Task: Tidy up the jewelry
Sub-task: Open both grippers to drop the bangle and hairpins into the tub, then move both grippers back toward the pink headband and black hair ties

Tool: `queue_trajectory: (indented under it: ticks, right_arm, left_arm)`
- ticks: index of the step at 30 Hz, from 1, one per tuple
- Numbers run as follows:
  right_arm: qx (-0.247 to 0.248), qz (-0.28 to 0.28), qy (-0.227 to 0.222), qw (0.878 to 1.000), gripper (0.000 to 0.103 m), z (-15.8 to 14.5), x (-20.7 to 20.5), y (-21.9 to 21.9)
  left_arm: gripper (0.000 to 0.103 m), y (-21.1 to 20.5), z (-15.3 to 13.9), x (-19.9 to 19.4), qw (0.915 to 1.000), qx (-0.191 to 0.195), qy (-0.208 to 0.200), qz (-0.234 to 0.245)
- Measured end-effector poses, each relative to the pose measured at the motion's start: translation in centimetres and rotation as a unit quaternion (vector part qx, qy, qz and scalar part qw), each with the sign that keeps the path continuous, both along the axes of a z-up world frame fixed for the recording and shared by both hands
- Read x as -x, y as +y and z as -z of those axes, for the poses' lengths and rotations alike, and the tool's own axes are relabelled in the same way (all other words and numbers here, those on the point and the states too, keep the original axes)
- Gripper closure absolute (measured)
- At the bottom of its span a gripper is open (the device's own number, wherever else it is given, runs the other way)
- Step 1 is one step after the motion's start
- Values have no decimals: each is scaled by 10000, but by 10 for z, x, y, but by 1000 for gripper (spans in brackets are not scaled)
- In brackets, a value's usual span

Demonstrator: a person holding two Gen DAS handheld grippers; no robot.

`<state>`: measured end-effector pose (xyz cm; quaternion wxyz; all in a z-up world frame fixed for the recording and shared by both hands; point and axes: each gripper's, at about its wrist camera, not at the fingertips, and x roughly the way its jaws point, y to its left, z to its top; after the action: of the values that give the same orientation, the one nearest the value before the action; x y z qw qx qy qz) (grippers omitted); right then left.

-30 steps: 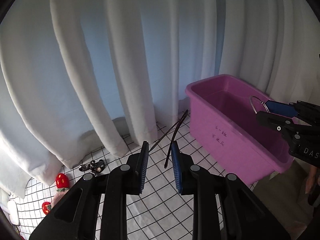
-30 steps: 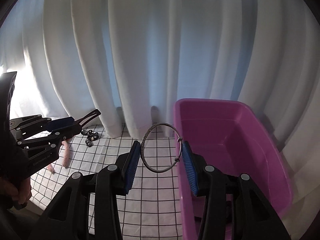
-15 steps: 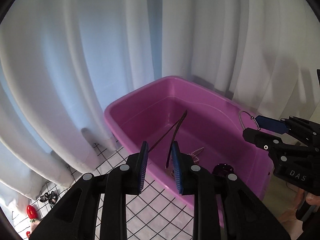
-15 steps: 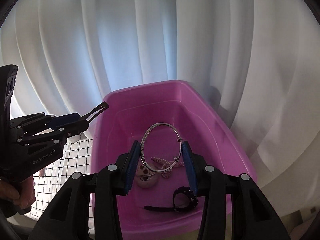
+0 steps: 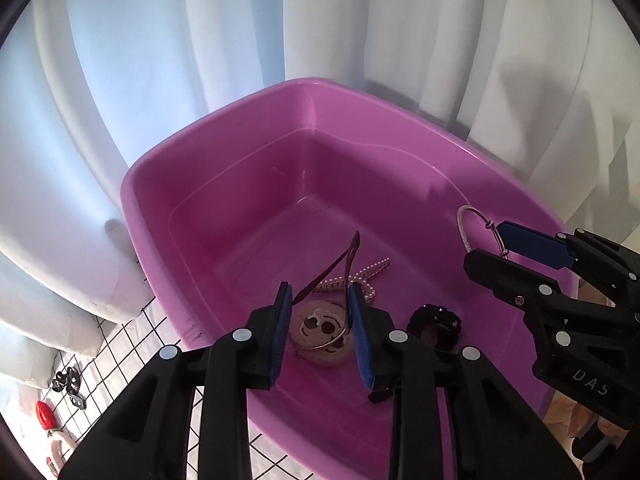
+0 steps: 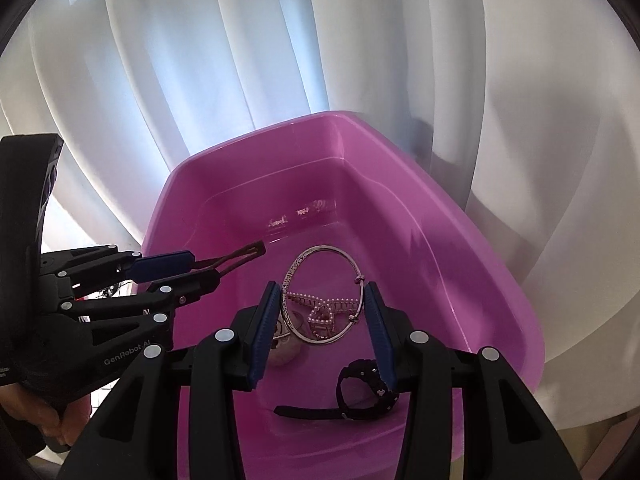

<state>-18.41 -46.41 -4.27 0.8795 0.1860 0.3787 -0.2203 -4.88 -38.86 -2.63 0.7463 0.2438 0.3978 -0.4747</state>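
Note:
A pink plastic bin (image 5: 224, 184) (image 6: 460, 248) holds a pearl necklace (image 5: 370, 274) (image 6: 324, 306), a round cream piece (image 5: 320, 332) and a black watch (image 5: 434, 322) (image 6: 360, 390). My left gripper (image 5: 320, 308) (image 6: 208, 268) is shut on a thin dark hairband (image 5: 348, 258) (image 6: 240, 254) and holds it above the bin. My right gripper (image 6: 324, 312) (image 5: 500, 246) is shut on a silver bangle (image 6: 320, 292) (image 5: 466, 226), also above the bin.
White curtains (image 5: 200, 40) hang close behind the bin. A white cloth with a black grid (image 5: 120, 344) lies at lower left, with small black clips (image 5: 68, 384) and a red strawberry piece (image 5: 43, 414) on it.
Both grippers have moved from over the grid cloth to above the pink bin, carrying the hairband and the bangle. The bin's contents now show below them.

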Motion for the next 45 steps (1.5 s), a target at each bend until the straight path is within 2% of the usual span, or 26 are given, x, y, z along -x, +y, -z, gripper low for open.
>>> queue_trajectory:
  ticks: [11, 12, 13, 14, 15, 16, 18, 32, 36, 45]
  right_arm:
    - [-59, 2, 191, 9998, 61, 10, -12, -9]
    - [-44, 23, 198, 9998, 60, 10, -12, -9]
    - [-30, 43, 200, 9998, 57, 9, -12, -9]
    - [-27, 70, 180, 9998, 55, 6, -8, -6]
    - [-36, 95, 149, 9998, 47, 5, -6, -7]
    - [-32, 117, 91, 9999, 43, 2, -4, -7]
    - [-25, 128, 50, 9999, 43, 1, -1, -7]
    - [113, 36, -211, 9997, 40, -25, 12, 10]
    - [162, -81, -274, 9995, 39, -35, 8, 20]
    - [30, -565, -382, 9977, 35, -50, -15, 57]
  left_arm:
    - [66, -6, 9, -6, 9998, -125, 145, -36]
    - [56, -7, 9, -6, 9998, -111, 151, -22]
    - [37, -7, 7, -5, 9999, -83, 121, -12]
    - [31, -6, 5, -5, 9999, -69, 37, -62]
    - [28, -4, 3, -5, 9999, -34, -36, -104]
    - [28, -4, 2, -5, 10000, -3, -8, -93]
    - [24, -2, 1, -7, 9999, 27, 70, -119]
    - [19, 23, -24, -9, 9987, 338, -136, -351]
    - [18, 44, -38, -10, 9973, 481, -246, -506]
    - [7, 115, -63, -22, 9905, 791, -563, -971]
